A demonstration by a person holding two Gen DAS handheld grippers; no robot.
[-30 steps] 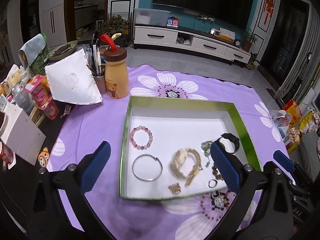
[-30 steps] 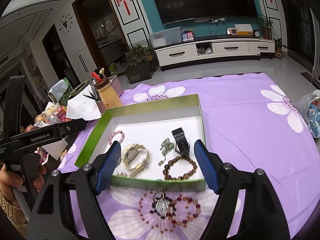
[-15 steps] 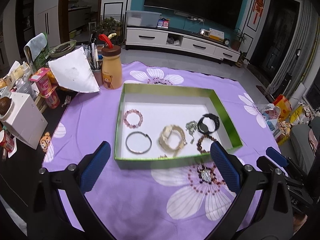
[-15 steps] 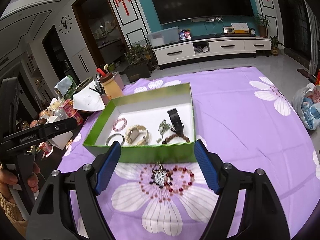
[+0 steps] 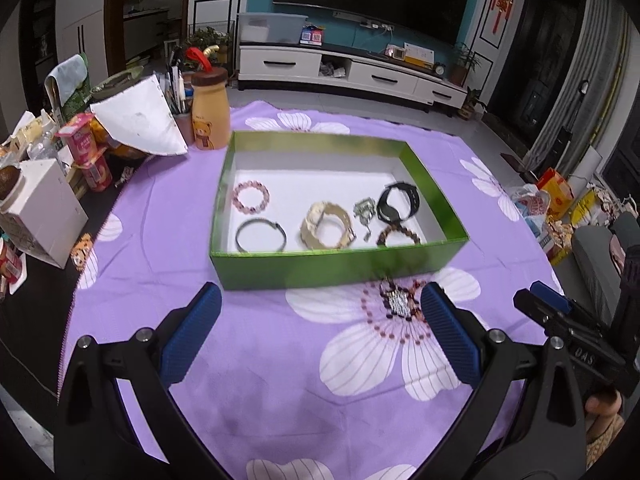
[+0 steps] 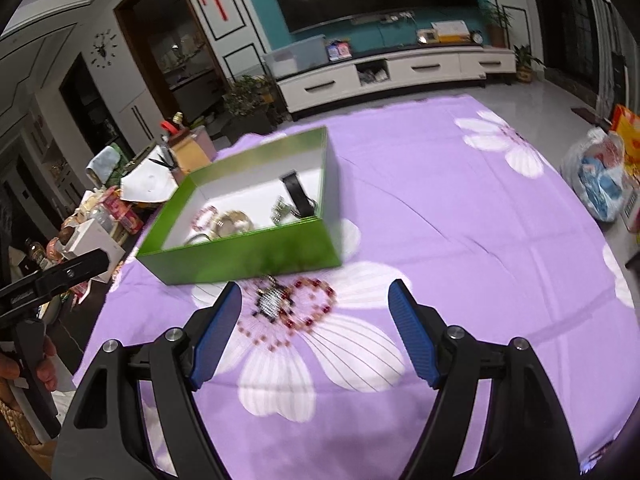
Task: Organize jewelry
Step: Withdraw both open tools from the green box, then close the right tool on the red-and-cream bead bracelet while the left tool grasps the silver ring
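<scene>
Necklace (image 6: 288,304): red and pink beads with a dark pendant, on the purple cloth (image 5: 280,360) just in front of the green box (image 5: 336,268).
Left gripper (image 5: 320,332): jaws spread, empty.
Right gripper (image 6: 316,328): jaws spread, empty, necklace between the fingers.
Left view only: pink bracelet (image 5: 251,197), metal bangle (image 5: 261,235), brown bead bracelet (image 5: 399,235).
Hard to read: box contents blurred in right view.

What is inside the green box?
The green box holds a pink bead bracelet, metal bangle, cream bracelet, black watch and brown beads. Its front wall hides the nearest floor.
</scene>
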